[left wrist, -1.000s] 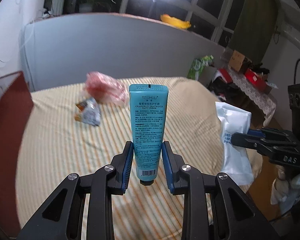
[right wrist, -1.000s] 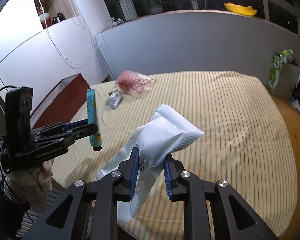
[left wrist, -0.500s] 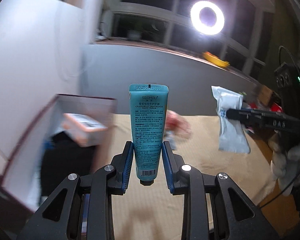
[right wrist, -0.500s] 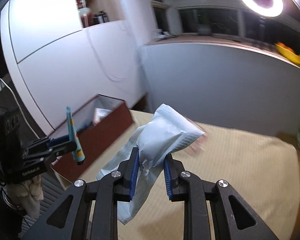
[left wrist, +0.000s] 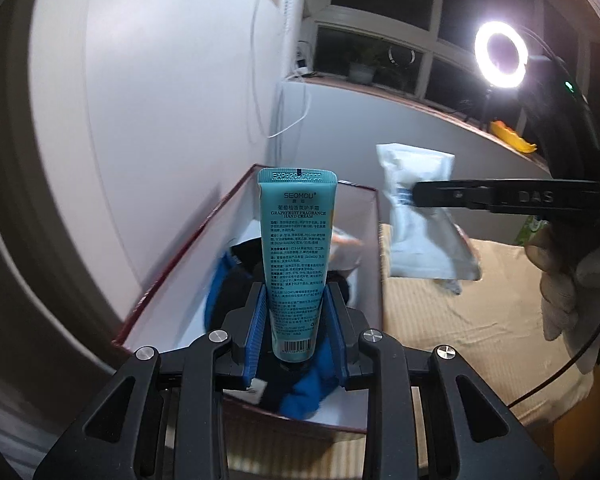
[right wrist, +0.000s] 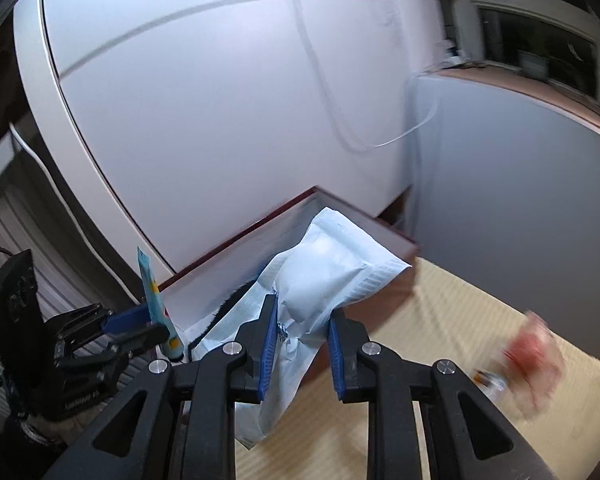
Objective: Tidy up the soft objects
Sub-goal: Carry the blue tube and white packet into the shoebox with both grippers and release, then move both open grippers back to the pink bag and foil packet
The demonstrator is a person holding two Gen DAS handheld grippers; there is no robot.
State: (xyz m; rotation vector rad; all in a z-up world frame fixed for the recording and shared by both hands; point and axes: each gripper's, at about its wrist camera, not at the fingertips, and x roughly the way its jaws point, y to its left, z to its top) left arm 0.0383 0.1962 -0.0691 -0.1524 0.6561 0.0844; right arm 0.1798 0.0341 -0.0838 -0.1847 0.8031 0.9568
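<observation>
- Now the left hand-held gripper clamps a teal hand-cream tube upright, above the open dark-red box.
- Beside it, the right hand-held gripper pinches a white soft packet, held over the box's edge by the striped bed.

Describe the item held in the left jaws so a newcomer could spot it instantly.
Start at the dark red open box beside the striped bed. The left gripper hangs over it, its jaws shut on a teal hand cream tube standing cap-down. Unlike the white soft packet in the right gripper, it is slim, teal and covered in print.
</observation>
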